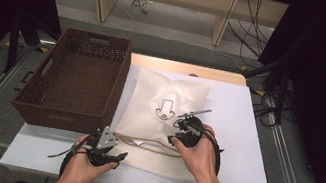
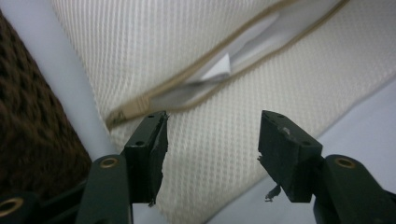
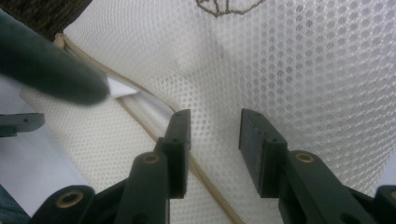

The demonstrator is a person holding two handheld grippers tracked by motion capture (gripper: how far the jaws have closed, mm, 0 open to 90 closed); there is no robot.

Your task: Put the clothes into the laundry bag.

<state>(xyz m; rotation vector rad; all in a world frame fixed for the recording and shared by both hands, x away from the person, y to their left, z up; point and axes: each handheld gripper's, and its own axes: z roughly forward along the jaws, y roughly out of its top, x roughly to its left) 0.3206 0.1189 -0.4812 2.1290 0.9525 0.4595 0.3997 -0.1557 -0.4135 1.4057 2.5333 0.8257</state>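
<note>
Hovering over cream mesh zip pouch [image 1: 158, 121] near brown wicker basket [image 1: 74, 78]: left gripper [image 2: 212, 140], right gripper [image 3: 215, 140], jaws apart, nothing held.

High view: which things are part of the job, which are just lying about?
In the job:
- mesh bag with open zipper
- left gripper, jaws open at the zipper's end
- right gripper, jaws open over the bag

Lying about:
- wicker basket, empty
- cables on the floor
</note>
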